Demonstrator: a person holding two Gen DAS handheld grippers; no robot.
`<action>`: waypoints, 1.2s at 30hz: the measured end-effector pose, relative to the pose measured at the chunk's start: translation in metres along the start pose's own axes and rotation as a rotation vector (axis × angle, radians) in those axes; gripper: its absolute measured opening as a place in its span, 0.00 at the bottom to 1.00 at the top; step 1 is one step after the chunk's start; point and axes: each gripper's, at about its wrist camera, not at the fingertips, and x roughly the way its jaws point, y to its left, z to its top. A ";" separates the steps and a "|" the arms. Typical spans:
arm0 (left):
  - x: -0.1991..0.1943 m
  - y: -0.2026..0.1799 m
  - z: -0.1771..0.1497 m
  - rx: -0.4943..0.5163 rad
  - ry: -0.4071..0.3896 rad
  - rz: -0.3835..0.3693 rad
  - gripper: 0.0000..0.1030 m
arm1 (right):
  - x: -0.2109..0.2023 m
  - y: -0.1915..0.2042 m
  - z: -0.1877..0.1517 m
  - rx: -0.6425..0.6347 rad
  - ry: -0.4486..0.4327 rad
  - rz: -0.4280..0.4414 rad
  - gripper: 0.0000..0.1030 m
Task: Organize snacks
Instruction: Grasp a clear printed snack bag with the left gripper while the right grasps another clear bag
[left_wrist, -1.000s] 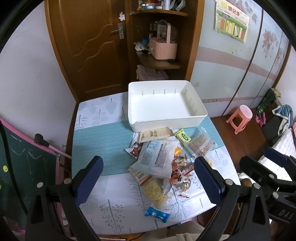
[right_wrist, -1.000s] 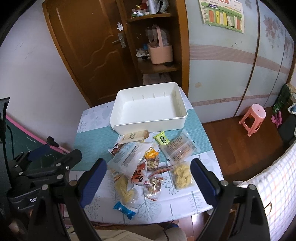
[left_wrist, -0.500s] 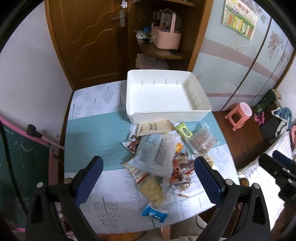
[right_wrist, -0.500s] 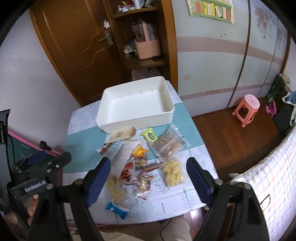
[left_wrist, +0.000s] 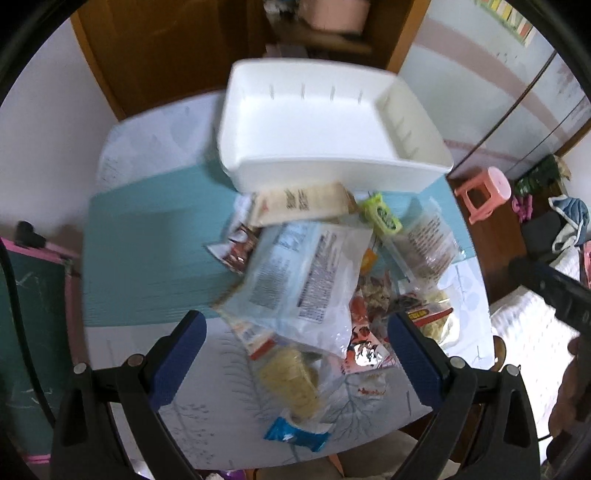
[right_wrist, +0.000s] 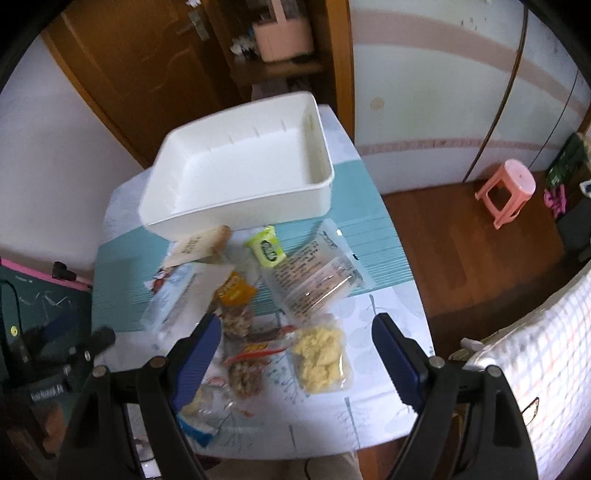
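Note:
A pile of snack packets lies on the table in front of an empty white bin. On top is a large pale printed packet, with a beige packet and a small green packet near the bin. My left gripper hangs open above the pile's near side, over a bag of yellow crisps. My right gripper is open too, above a bag of yellow pieces and a clear biscuit bag. Neither holds anything.
A small blue packet lies by the table's near edge. A pink stool stands on the wooden floor to the right. Behind the bin are a brown door and a shelf with a pink basket. A green chalkboard stands left.
Both grippers have sunk toward the table and tipped further down, so the snack pile and bin look larger. The right jaws have narrowed a little. No snack has moved.

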 end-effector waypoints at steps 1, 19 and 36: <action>0.011 -0.003 0.003 0.001 0.019 0.002 0.95 | 0.008 -0.003 0.003 0.004 0.014 0.005 0.82; 0.131 -0.031 0.017 0.050 0.209 0.223 0.99 | 0.143 -0.043 0.049 0.111 0.184 0.008 0.94; 0.161 -0.013 0.019 0.011 0.232 0.328 0.93 | 0.192 -0.024 0.055 0.146 0.297 -0.039 1.00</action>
